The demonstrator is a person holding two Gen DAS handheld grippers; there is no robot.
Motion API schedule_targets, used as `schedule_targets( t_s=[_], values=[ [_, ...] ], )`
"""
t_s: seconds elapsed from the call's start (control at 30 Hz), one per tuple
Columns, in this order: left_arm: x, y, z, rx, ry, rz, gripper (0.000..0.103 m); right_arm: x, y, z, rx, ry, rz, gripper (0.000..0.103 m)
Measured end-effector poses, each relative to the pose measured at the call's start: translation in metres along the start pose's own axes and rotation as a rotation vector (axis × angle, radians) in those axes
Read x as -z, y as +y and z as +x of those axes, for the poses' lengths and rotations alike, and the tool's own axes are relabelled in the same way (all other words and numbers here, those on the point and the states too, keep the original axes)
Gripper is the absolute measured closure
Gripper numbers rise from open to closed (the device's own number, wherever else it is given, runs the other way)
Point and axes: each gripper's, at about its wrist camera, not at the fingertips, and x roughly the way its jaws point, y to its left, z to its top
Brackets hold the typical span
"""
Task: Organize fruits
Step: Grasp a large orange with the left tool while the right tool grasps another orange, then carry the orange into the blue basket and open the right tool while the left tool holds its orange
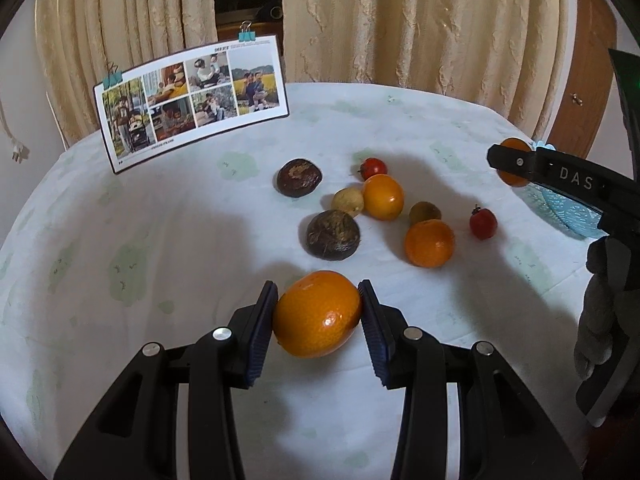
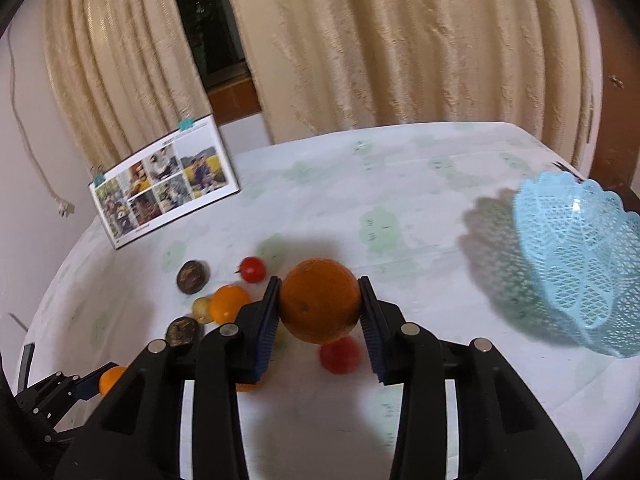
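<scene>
Carrying an orange (image 2: 319, 300) clamped between its fingers, the right gripper (image 2: 320, 312) is hanging left of the blue basket (image 2: 580, 264), which sits at the frame's right edge. The left gripper (image 1: 318, 316) is holding another orange (image 1: 317, 314) low over the worktop (image 1: 160, 240), farther from it.

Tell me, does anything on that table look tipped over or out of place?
Yes: the blue lattice basket at the table's right edge looks tilted rather than sitting flat, with no fruit visible inside. The other fruit simply lies loose on the tablecloth; nothing looks spilled or broken.
</scene>
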Motion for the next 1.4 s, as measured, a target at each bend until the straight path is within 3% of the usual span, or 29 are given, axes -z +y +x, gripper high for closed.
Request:
schedule_targets(
  t_s=[0.57, 1.17, 1.23, 1.3, 1.4],
  values=[
    [-0.012, -0.039, -0.008, 0.008, -0.023, 0.072, 0.061, -0.005, -0.092, -0.038, 0.196, -0.086, 0.132, 0.064],
    [-0.037, -0.082, -0.008, 0.027, -0.043, 0.138, 0.061, 0.011, -0.168, -0.056, 0.31, -0.093, 0.244, 0.063],
    [-0.041, -0.09, -0.007, 0.034, -0.045, 0.152, 0.061, 0.012, -0.172, -0.058, 0.317, -0.104, 0.25, 0.058],
    [-0.045, -0.097, -0.006, 0.039, -0.049, 0.163, 0.061, 0.012, -0.175, -0.063, 0.333, -0.13, 0.252, 0.046],
    [-0.055, -0.111, -0.005, 0.053, -0.058, 0.185, 0.061, 0.012, -0.176, -0.07, 0.356, -0.163, 0.242, 0.042]
  ],
)
